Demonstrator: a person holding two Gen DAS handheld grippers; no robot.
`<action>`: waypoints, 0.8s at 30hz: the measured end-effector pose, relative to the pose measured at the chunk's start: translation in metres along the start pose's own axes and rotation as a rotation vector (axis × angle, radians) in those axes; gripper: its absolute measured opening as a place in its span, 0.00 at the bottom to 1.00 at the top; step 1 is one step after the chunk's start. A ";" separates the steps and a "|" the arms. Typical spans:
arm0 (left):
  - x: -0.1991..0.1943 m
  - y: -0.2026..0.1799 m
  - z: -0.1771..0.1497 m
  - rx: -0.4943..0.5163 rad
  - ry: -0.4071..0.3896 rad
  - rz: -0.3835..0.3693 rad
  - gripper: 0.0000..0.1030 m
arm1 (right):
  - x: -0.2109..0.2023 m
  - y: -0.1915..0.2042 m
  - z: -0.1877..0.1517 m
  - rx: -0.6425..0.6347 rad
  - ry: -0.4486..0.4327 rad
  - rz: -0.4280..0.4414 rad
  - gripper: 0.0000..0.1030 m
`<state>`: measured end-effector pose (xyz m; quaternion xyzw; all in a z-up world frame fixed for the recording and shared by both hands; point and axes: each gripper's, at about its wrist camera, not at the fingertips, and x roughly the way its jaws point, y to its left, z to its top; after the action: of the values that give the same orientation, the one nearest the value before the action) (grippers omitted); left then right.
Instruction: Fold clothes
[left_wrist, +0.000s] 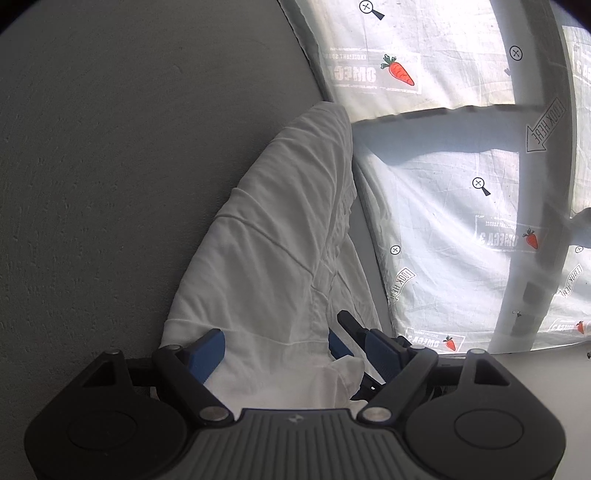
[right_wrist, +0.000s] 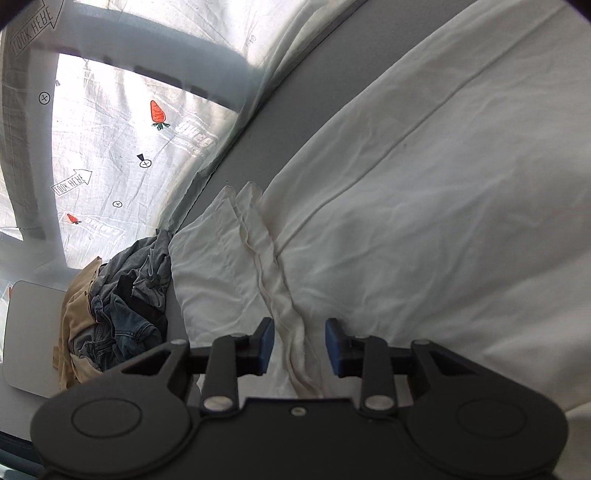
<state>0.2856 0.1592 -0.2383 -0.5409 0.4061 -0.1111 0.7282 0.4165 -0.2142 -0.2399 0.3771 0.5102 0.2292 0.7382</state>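
A white garment (left_wrist: 280, 229) lies stretched out on the grey table (left_wrist: 110, 147), running away from me in the left wrist view. My left gripper (left_wrist: 275, 349) stands wide open over its near end, and the cloth passes between the blue pads (left_wrist: 210, 352). In the right wrist view the same white garment (right_wrist: 406, 203) fills the right side, creased, with a seam running across it. My right gripper (right_wrist: 299, 345) has its jaws set narrow astride a ridge of folded hems (right_wrist: 291, 332). I see no pinch or lift in the cloth there.
A heap of dark grey, denim and tan clothes (right_wrist: 125, 306) lies left of the garment, partly on a white board (right_wrist: 29, 332). A sunlit curtain printed with carrots (left_wrist: 461, 206) (right_wrist: 110, 147) hangs along the table's far edge.
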 end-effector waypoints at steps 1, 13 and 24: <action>0.000 0.000 0.000 -0.003 0.000 -0.001 0.81 | 0.004 0.001 0.000 -0.010 0.035 0.013 0.31; 0.000 -0.002 0.001 -0.011 0.000 0.017 0.82 | 0.018 0.033 -0.016 -0.192 0.124 -0.055 0.11; -0.002 -0.010 -0.001 -0.010 -0.038 0.051 0.82 | 0.010 0.057 -0.025 -0.365 -0.018 -0.109 0.04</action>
<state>0.2862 0.1562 -0.2288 -0.5359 0.4063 -0.0804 0.7357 0.3995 -0.1641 -0.2060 0.2109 0.4734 0.2741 0.8101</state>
